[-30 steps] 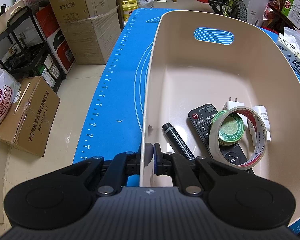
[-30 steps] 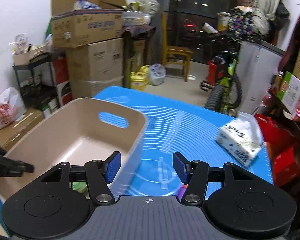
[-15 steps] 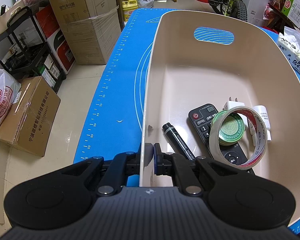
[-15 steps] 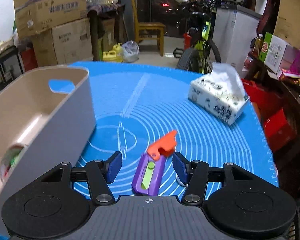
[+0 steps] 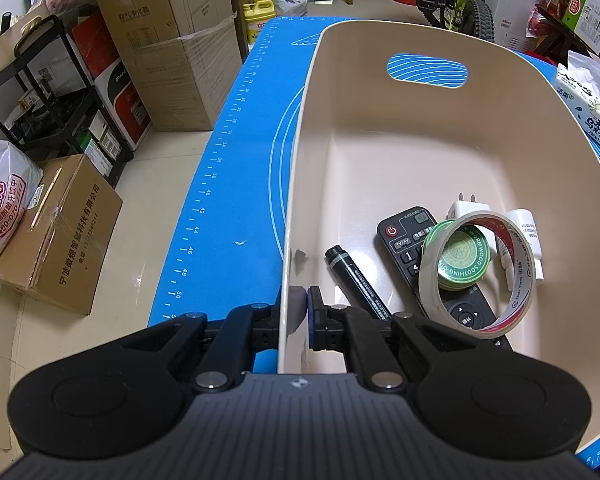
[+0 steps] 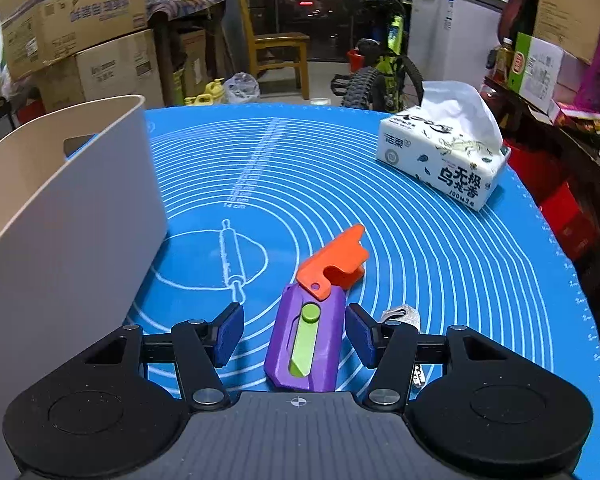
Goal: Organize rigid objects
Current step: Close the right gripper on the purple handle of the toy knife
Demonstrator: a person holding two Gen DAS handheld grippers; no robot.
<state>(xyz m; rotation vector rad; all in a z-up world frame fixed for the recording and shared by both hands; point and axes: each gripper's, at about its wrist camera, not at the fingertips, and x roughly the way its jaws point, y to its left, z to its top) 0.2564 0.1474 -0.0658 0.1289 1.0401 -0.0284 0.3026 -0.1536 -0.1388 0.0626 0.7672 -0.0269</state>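
Observation:
My left gripper is shut on the near wall of a beige bin, one pad on each side of the rim. Inside the bin lie a black marker, a black remote, a green tin, a roll of tape and a white plug. My right gripper stands open over the blue mat, its pads either side of a purple toy knife with an orange blade, not touching it. The bin's outer wall stands to the left.
A tissue pack sits at the mat's far right, also seen past the bin. A small silver metal item lies by my right finger. Cardboard boxes, a black shelf and a bicycle surround the table.
My right gripper has come down and swung to the right, from above the bin's edge to the mat, so the purple knife now lies between its open jaws. The left gripper has stayed still.

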